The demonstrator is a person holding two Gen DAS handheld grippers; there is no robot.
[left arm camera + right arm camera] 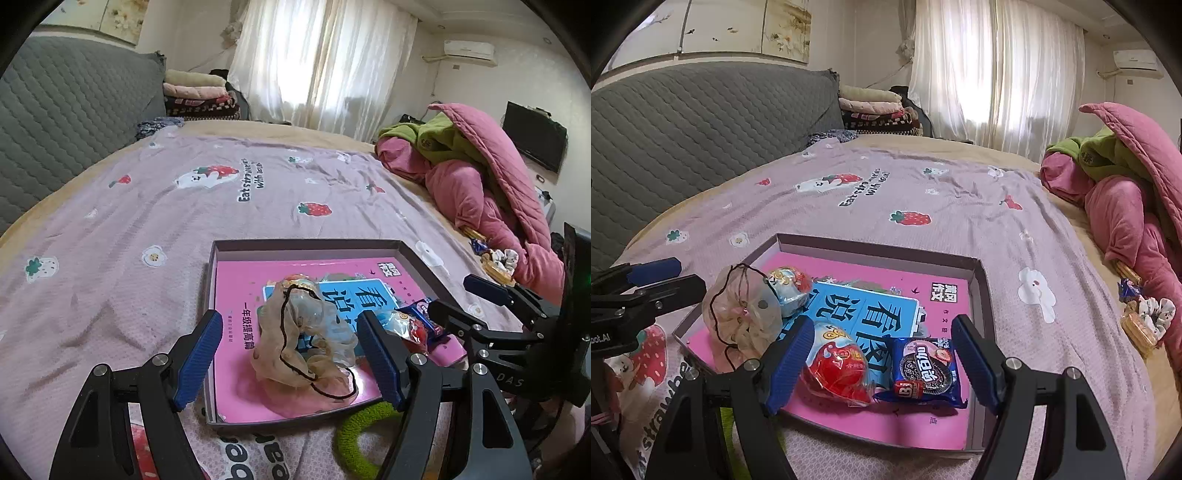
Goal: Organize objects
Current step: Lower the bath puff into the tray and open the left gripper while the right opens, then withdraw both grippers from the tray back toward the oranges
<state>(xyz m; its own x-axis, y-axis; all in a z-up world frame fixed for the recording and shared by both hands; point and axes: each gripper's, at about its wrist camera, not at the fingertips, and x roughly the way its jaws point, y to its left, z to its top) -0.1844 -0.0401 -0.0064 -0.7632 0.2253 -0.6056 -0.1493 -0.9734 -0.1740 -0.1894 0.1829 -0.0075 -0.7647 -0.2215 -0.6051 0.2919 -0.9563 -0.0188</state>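
A shallow grey tray [306, 245] [879, 247] rests on the bed with a pink book [236, 295] [849, 269] inside. On the book lie a sheer beige drawstring pouch [295, 343] [742, 317], a pale blue egg toy [788, 291], a red egg toy [838, 369] and a blue cookie packet [923, 369]. My left gripper [289, 317] hovers open over the pouch, pads clear of it. My right gripper [882, 323] stands open above the red egg and the packet, touching neither. Each gripper shows in the other's view: the right gripper [461, 299], the left gripper [676, 278].
A green hair ring [354, 432] lies on the lilac strawberry sheet [147, 206] just in front of the tray. Loose snacks and a white scrunchie [1152, 314] sit at the bed's right edge beside a heap of pink and green quilts [1126, 192]. A grey padded headboard [683, 125] stands at left.
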